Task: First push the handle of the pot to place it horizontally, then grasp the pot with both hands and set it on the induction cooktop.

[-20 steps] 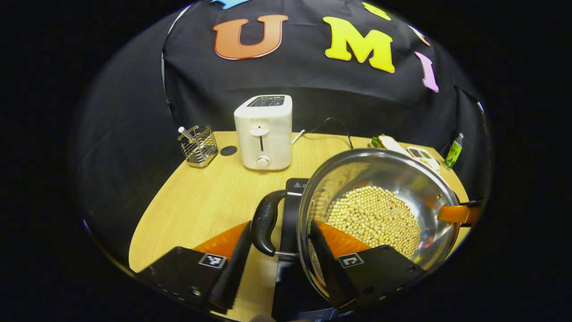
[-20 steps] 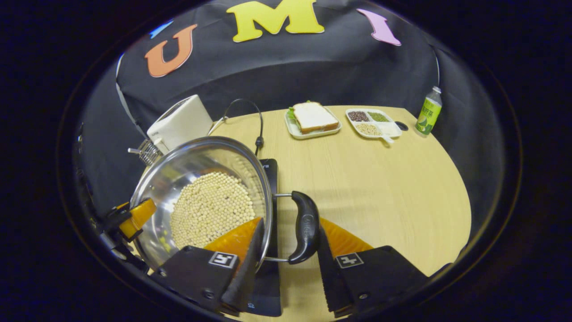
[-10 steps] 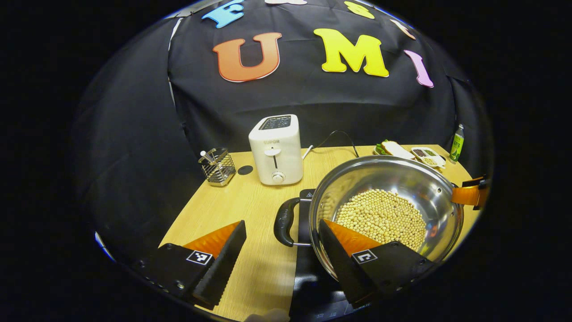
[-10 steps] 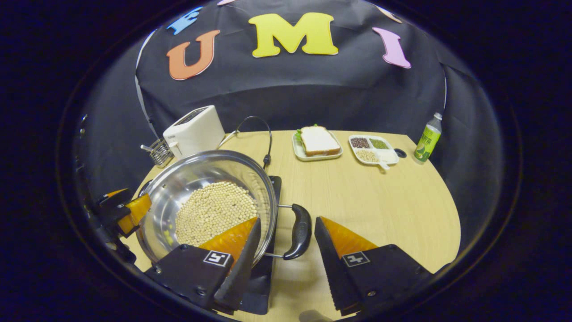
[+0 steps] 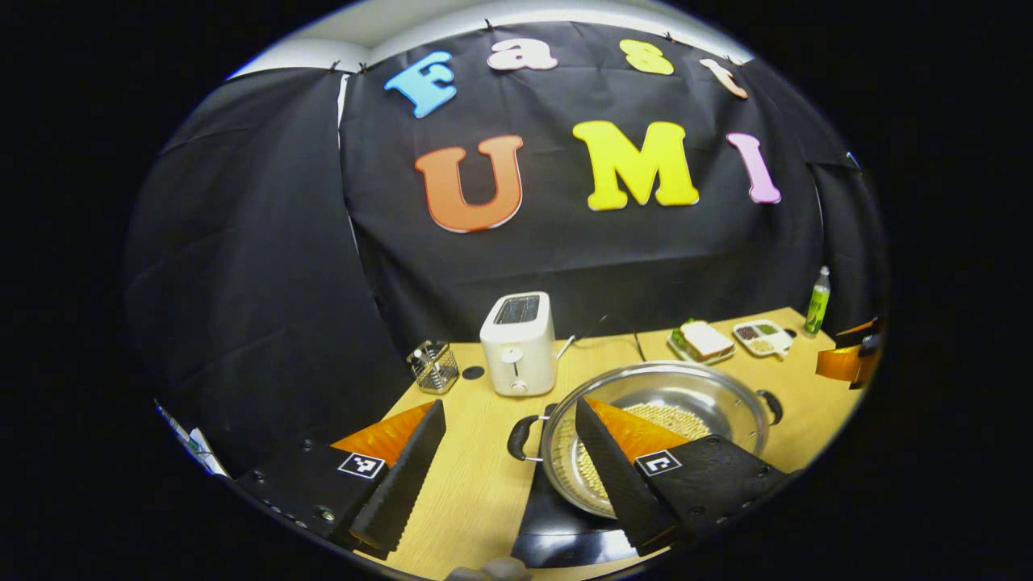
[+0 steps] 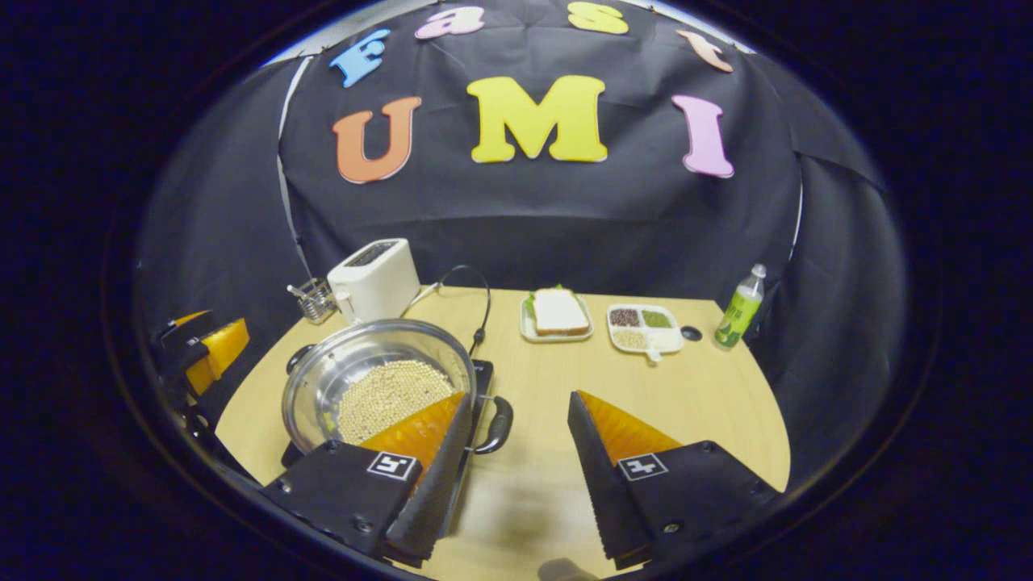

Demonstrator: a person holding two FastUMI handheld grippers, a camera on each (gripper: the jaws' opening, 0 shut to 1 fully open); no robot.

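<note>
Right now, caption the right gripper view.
Pot of beans on induction cooktop; open right gripper clear of handle.

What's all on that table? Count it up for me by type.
Cookware: 1, pot
Appliances: 2, induction cooktop, toaster
Food dishes: 2, sandwich plate, divided tray
Bottles: 1, green bottle
Racks: 1, wire holder
Total: 7

Both grippers are drawing up and back from the pot (image 6: 379,379), which is now sitting free on the induction cooktop (image 5: 557,520). The left gripper (image 5: 504,472) and right gripper (image 6: 516,476) are standing spread, no longer bracketing the handles.
</note>
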